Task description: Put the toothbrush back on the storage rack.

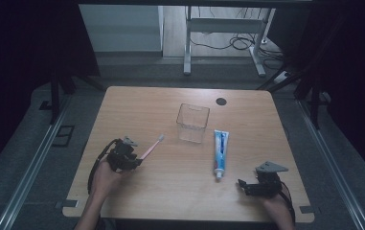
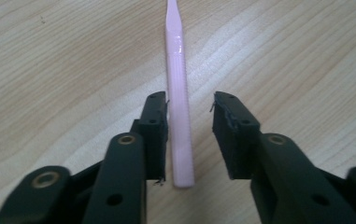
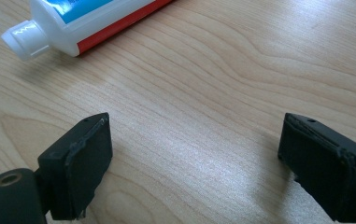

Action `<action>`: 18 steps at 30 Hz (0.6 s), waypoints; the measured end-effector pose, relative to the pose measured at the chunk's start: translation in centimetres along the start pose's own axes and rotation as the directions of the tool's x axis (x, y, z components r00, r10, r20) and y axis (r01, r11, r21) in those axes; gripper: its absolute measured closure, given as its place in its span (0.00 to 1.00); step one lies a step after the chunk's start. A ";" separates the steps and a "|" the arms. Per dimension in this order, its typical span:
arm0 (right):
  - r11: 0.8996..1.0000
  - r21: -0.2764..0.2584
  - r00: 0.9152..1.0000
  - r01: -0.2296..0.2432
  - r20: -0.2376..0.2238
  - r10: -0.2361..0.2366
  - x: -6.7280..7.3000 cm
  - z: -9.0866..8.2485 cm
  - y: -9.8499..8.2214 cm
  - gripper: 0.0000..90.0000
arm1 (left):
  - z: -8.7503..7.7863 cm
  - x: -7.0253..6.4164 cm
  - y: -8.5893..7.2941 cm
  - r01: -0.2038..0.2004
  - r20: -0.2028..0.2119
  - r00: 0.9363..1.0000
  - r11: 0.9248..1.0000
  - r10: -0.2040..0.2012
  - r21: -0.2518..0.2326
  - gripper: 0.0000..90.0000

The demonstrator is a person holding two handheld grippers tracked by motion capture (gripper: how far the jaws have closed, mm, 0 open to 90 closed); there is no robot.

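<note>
Right now the left gripper (image 1: 139,160) sits at the near-left part of the wooden table (image 1: 137,103), with the pink toothbrush (image 1: 152,147) lying flat between its jaws. In the left gripper view the handle (image 2: 179,112) runs straight up the middle; it lies close against the left pad, perhaps brushing it, while a clear gap separates it from the right pad. So the jaws stand partly parted and do not clamp the brush; it rests on the wood under its own weight, bristle end pointing toward the clear plastic cup (image 1: 192,122) that stands upright near the table's middle.

The right gripper (image 1: 245,186) rests at the near-right corner, jaws spread wide with nothing but bare wood between them. The toothpaste tube (image 1: 220,152) lies flat just beyond it, white cap (image 3: 26,39) toward the person, and close beside the cup.

Judging from the layout, the work looks like gathering the toothbrush and toothpaste into the cup, and the step in hand is the left gripper's dealing with the brush: either about to grasp it or having just let it go. I cannot tell which from these views.

If it is a pickup, the next move calls for closing squarely on the handle, centred between both pads, then lifting and tipping the brush upright to clear the cup's rim. A slim, smooth handle may swivel in the pads, so a firm, centred hold matters.
</note>
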State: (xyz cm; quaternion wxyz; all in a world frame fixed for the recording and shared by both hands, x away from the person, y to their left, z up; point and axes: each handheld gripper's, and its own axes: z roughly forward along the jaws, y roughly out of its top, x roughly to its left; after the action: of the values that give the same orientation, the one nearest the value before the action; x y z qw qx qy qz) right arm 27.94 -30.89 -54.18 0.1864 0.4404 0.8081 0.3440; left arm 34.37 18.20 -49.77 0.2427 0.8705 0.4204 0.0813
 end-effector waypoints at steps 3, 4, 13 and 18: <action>1.000 -0.001 1.000 0.001 0.001 -0.001 0.0 0.0 0.0 0.11 | 0.4 0.2 0.8 -0.003 0.009 1.000 0.999 0.003 0.033 0.64; 1.000 -0.001 1.000 0.001 0.001 -0.001 0.0 0.0 0.0 0.11 | 0.6 0.3 1.1 -0.007 0.013 1.000 0.999 0.006 0.046 0.63; 1.000 -0.001 1.000 0.003 0.000 -0.003 0.0 0.0 0.0 0.11 | 1.8 0.8 4.0 -0.049 0.043 0.998 0.987 0.042 0.156 0.54; 1.000 -0.001 1.000 0.003 0.000 -0.003 0.0 0.0 0.0 0.11 | 2.6 0.8 5.4 -0.074 0.035 0.997 0.974 0.068 0.214 0.54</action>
State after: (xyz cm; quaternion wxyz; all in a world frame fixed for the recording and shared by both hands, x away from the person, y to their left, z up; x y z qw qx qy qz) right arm 27.96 -30.91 -54.19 0.1869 0.4390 0.8087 0.3441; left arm 39.46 15.03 -49.41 0.1497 0.9071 0.3921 0.0320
